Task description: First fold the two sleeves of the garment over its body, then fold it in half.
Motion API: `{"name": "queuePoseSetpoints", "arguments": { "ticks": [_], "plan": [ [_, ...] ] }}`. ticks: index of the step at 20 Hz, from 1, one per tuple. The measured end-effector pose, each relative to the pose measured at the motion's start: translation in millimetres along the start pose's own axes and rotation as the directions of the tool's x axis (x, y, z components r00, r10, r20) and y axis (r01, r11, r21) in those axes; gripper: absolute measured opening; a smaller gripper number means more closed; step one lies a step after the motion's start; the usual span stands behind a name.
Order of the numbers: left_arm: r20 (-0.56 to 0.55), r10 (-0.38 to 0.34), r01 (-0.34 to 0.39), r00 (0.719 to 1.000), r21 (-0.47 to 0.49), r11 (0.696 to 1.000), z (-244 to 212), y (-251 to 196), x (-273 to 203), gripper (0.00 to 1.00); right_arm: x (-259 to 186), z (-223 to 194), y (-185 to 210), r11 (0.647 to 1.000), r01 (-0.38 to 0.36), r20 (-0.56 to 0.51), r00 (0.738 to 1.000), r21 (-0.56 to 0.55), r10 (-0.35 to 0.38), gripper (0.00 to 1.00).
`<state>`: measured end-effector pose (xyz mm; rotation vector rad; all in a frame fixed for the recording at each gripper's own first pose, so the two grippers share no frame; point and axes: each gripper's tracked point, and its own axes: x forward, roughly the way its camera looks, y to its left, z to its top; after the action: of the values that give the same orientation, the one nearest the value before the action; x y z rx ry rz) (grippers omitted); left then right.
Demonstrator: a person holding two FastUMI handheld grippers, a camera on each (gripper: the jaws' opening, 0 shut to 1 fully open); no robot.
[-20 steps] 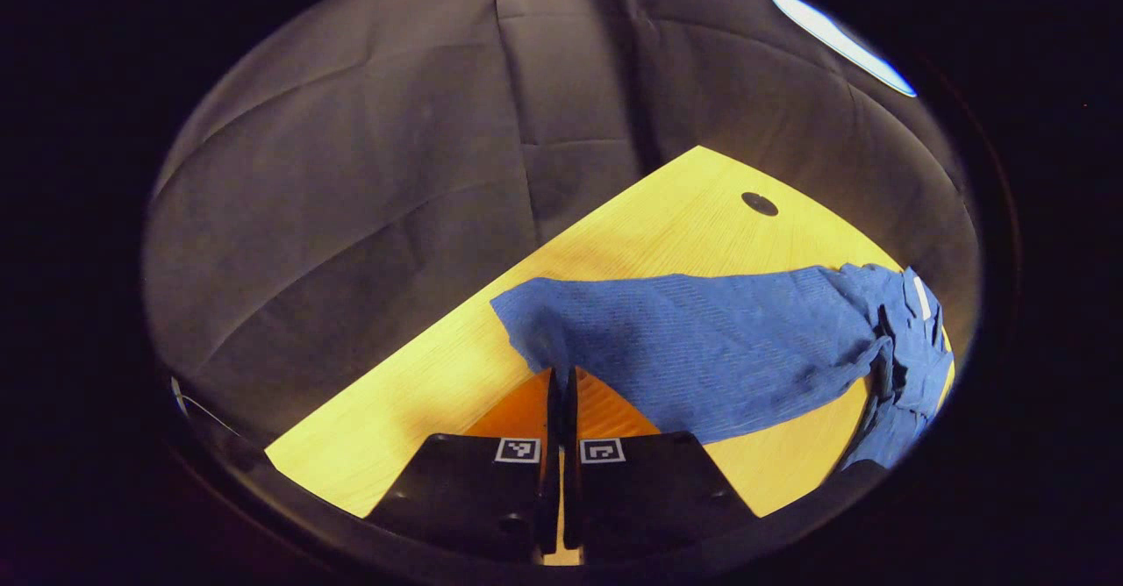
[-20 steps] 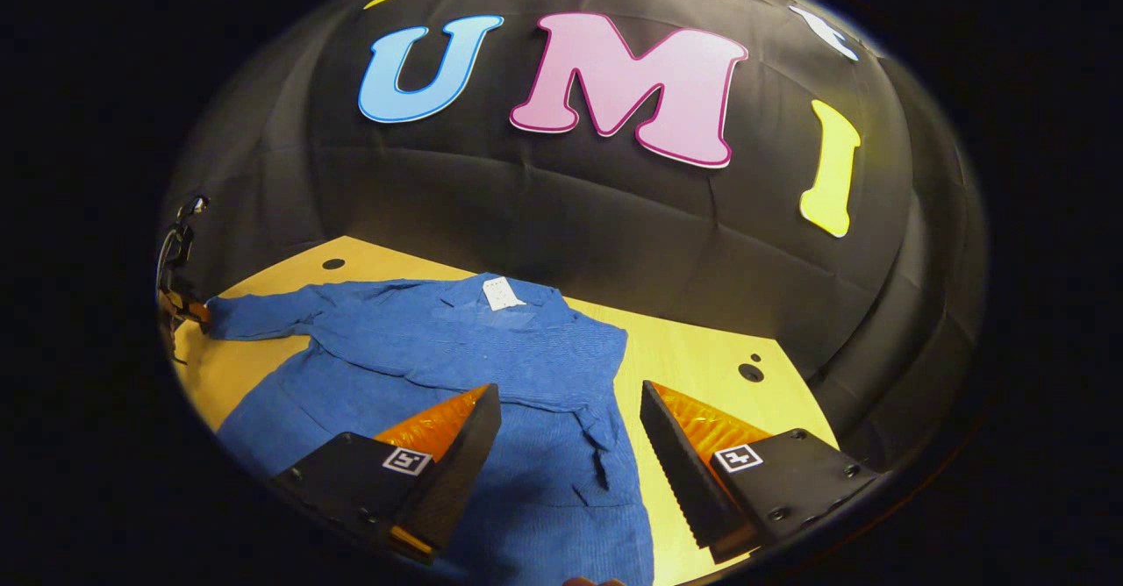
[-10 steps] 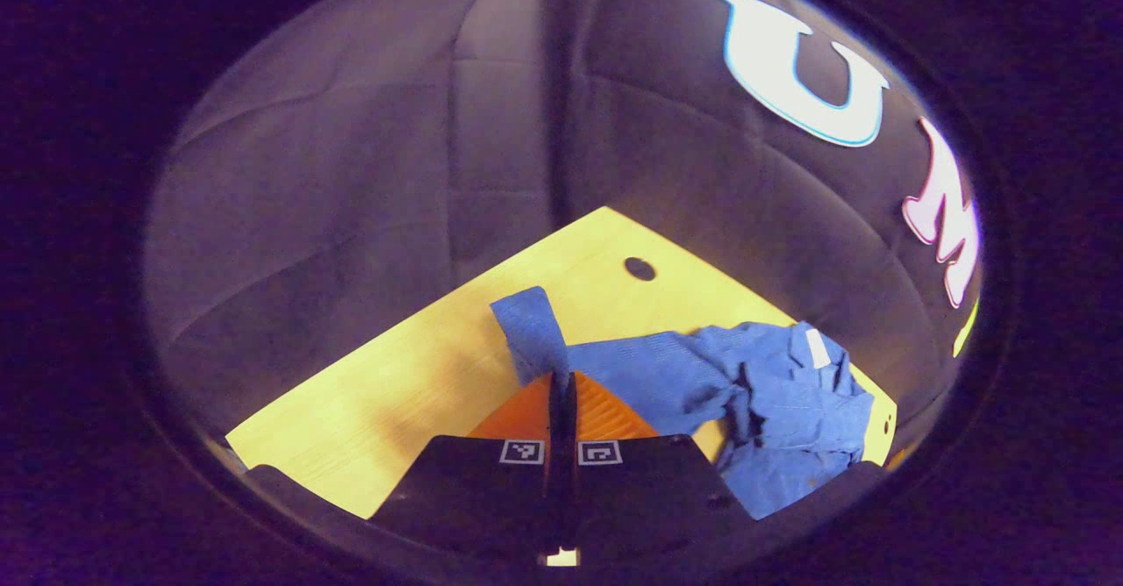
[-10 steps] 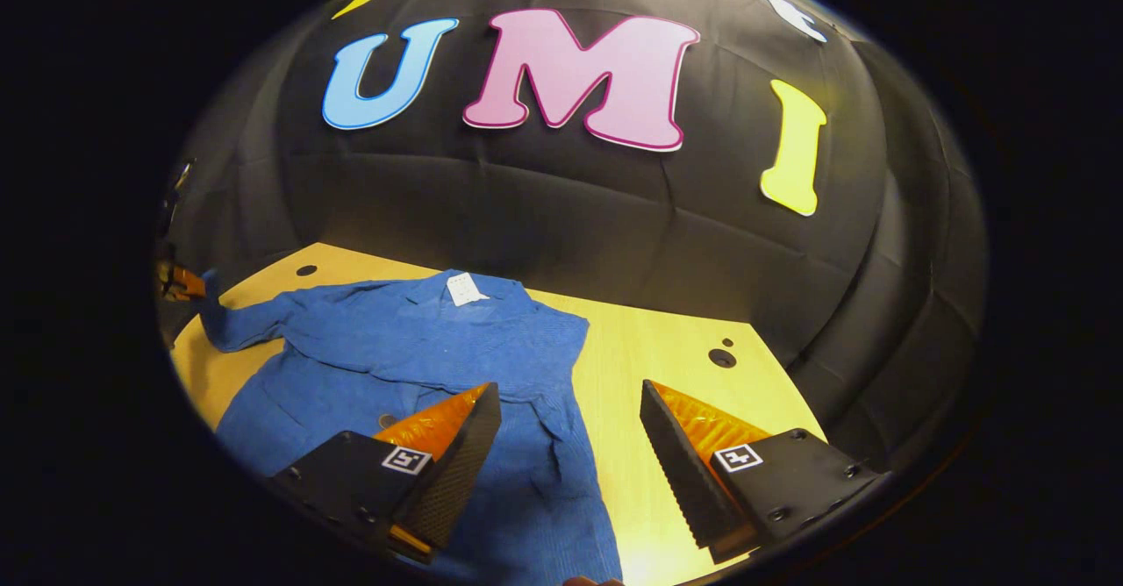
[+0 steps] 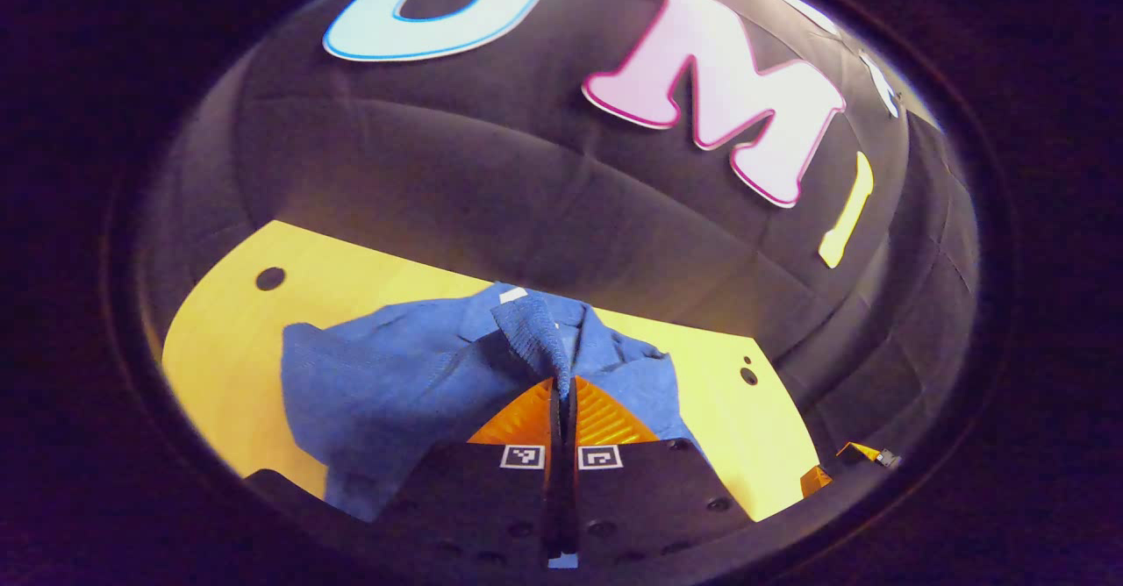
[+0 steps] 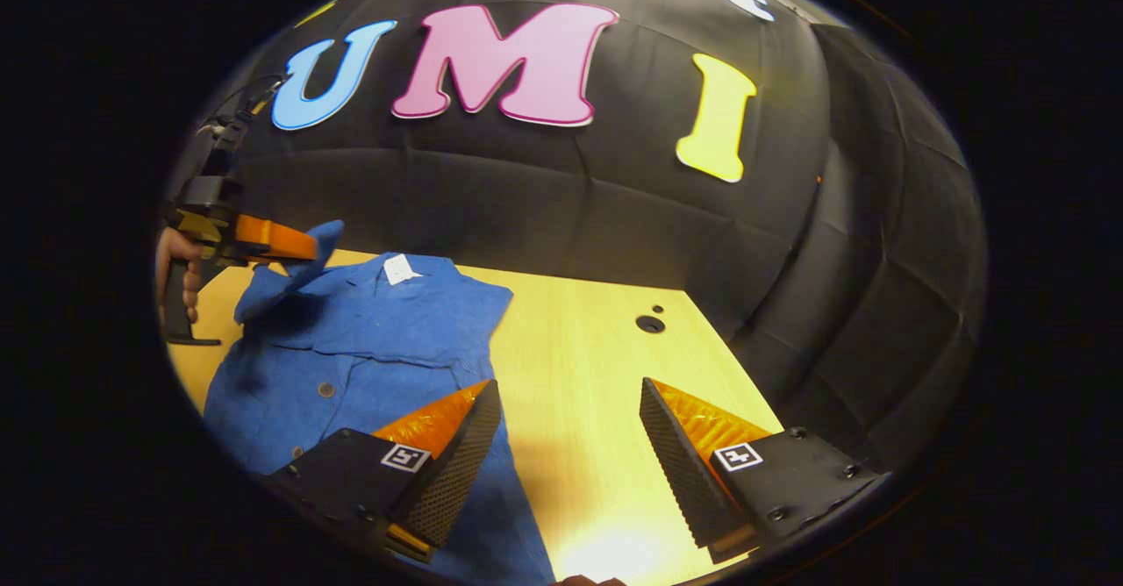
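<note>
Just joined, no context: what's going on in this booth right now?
A person is folding a blue garment on a wooden table with two handheld grippers. The left gripper is shut on a sleeve, holding it lifted above the garment's body. The right gripper hangs open over the table beside the garment, holding nothing. The sleeve is not yet laid down, and the fold in half is not done.
</note>
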<state>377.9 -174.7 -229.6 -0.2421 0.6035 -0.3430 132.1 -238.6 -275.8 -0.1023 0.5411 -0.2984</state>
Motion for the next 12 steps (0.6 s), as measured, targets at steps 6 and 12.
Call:
{"name": "queuePoseSetpoints", "arguments": {
  "ticks": [6, 12],
  "plan": [
    [-0.135, -0.066, 0.075, 0.989, 0.062, 0.995, -54, -72, 71, 0.26, -19, -23, -46, 0.993, 0.093, -0.039, 0.995, 0.074, -0.091, 1.00],
    [-0.077, -0.070, 0.072, 0.995, 0.022, 0.997, -49, -68, 41, 0.84, -40, -47, -21, 0.994, 0.063, -0.083, 0.995, 0.094, -0.056, 1.00]
  ]
}}
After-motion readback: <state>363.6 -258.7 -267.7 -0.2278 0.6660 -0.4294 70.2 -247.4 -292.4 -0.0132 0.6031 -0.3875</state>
